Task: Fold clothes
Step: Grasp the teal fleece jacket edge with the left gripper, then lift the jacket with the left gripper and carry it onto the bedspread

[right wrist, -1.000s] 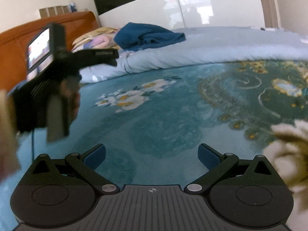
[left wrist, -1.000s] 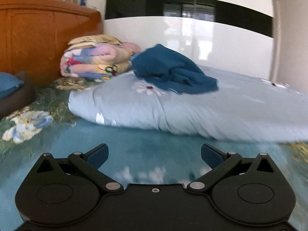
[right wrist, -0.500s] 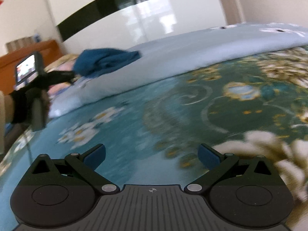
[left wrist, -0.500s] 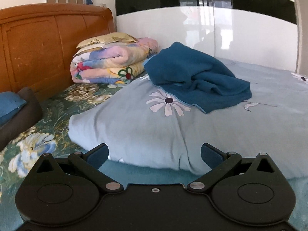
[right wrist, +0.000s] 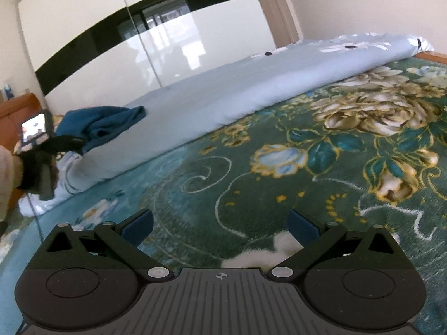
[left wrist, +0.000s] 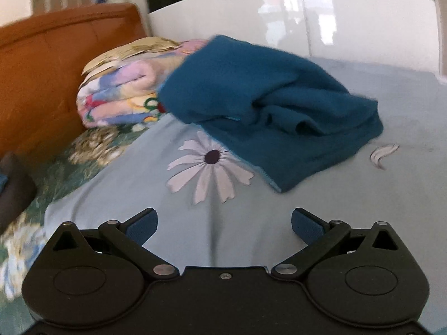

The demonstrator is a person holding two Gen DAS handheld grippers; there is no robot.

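Note:
A crumpled dark blue garment [left wrist: 268,106] lies on a pale blue quilt with a daisy print [left wrist: 139,189]. My left gripper [left wrist: 223,227] is open and empty, hovering over the quilt just short of the garment. In the right wrist view the garment [right wrist: 103,125] shows far left on the quilt [right wrist: 237,89]. My right gripper [right wrist: 220,227] is open and empty, low over the green floral bedspread [right wrist: 279,173], well away from the garment. The left gripper [right wrist: 64,142] with its hand shows at that view's left edge.
A folded colourful blanket with a pillow on top [left wrist: 123,95] sits behind the garment against the orange wooden headboard [left wrist: 56,64]. A glossy white wardrobe [left wrist: 307,19] stands beyond the bed. A dark cushion [left wrist: 14,189] lies at the left.
My left gripper moved forward and up over the quilt, so the blue garment is much closer. My right gripper swung rightward over the bedspread. Both stayed open.

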